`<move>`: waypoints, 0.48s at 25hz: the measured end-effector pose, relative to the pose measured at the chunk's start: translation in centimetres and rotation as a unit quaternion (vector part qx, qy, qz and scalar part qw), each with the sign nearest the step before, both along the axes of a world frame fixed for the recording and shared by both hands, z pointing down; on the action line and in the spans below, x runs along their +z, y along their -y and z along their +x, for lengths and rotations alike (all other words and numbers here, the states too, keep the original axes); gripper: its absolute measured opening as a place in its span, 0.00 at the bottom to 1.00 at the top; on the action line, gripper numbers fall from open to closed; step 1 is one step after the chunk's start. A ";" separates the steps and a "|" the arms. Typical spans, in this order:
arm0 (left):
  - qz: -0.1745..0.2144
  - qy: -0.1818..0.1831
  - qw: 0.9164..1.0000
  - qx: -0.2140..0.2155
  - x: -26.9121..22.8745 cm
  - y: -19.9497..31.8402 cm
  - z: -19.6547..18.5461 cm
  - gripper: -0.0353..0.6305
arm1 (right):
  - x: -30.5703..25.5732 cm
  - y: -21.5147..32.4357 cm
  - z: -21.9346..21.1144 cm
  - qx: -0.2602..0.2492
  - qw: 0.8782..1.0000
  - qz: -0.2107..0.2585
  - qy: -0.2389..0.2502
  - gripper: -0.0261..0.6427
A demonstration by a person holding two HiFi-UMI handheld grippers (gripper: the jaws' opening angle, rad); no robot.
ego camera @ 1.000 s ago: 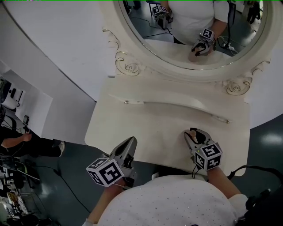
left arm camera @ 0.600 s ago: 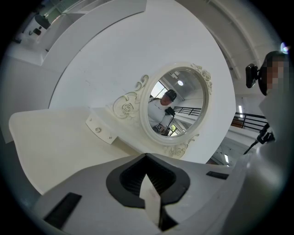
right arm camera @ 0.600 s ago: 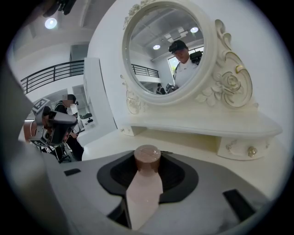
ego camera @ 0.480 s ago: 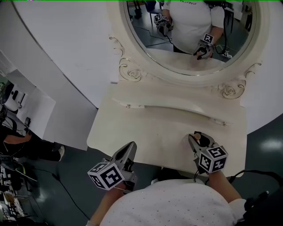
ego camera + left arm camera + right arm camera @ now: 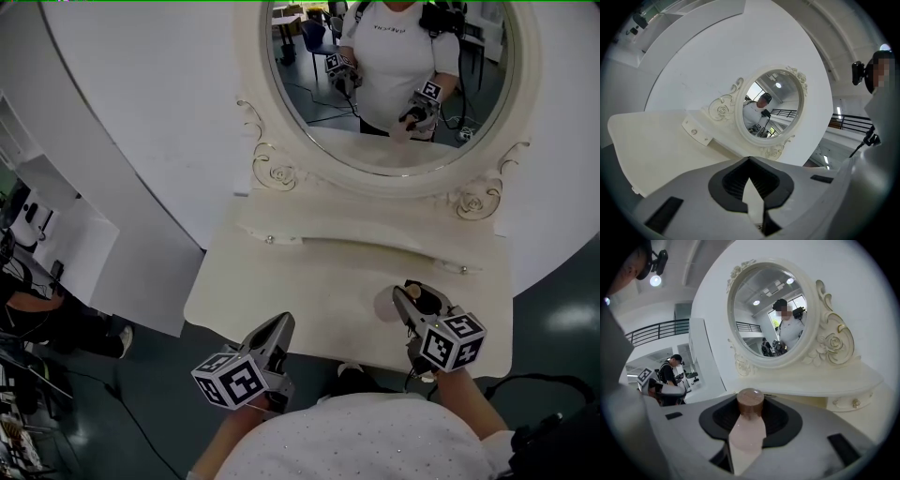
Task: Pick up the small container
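Observation:
The small container [image 5: 427, 300] is a pale pink bottle with a brown cap [image 5: 750, 402]. My right gripper [image 5: 417, 300] is shut on it, just above the right front part of the cream dressing table [image 5: 319, 277]. In the right gripper view the bottle [image 5: 747, 433] stands between the jaws, cap pointing towards the mirror. My left gripper [image 5: 279, 324] hovers at the table's front edge, left of centre. Its jaws [image 5: 750, 160] are shut, with nothing between them.
An oval mirror [image 5: 394, 84] in a carved cream frame stands at the back of the table and reflects the person and both grippers. Below it a shallow drawer carries small knobs [image 5: 270, 240]. A white curved wall [image 5: 141, 141] stands behind. A person [image 5: 23, 300] sits at far left.
The head view has shifted, so more of the mirror and the reflected person shows. Both grippers sit slightly nearer the table's front edge. The right gripper has kept the container throughout.

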State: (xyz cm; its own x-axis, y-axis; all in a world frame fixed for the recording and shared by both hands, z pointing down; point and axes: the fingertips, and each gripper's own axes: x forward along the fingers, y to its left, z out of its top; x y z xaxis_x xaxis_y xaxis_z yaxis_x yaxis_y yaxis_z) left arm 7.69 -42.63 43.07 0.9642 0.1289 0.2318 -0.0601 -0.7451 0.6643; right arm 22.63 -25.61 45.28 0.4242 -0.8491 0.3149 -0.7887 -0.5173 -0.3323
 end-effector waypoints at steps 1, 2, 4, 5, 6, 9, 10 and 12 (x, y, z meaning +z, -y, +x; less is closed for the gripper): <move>0.003 -0.003 1.000 0.002 -0.2 -0.1 -0.1 0.06 | -0.8 -0.1 -0.2 0.002 1.000 0.013 0.004 0.24; 0.006 -0.006 1.000 0.004 -0.5 -0.2 -0.3 0.06 | -1.6 -0.2 -0.4 0.004 1.000 0.026 0.006 0.24; 0.010 -0.010 1.000 0.008 -0.8 -0.5 -0.6 0.06 | -3.3 -0.3 -1.1 0.004 0.999 0.049 0.002 0.24; 0.010 -0.010 1.000 0.010 -0.9 -0.6 -0.8 0.06 | -4.2 -0.3 -1.5 0.002 0.998 0.057 -0.004 0.24; 0.010 -0.011 1.000 0.012 -1.0 -0.8 -1.1 0.06 | -5.0 -0.2 -2.0 -0.001 0.998 0.063 -0.011 0.24; 0.009 -0.013 1.000 0.018 -1.1 -1.2 -2.2 0.06 | -7.2 -0.1 -3.6 -0.010 0.996 0.078 -0.033 0.24; 0.010 -0.013 1.000 0.020 -1.1 -1.4 -2.5 0.06 | -7.8 -0.1 -4.1 -0.011 0.996 0.082 -0.037 0.24; 0.011 -0.016 1.000 0.022 -1.3 -1.4 -3.2 0.06 | -8.8 0.0 -5.0 -0.011 0.995 0.091 -0.043 0.24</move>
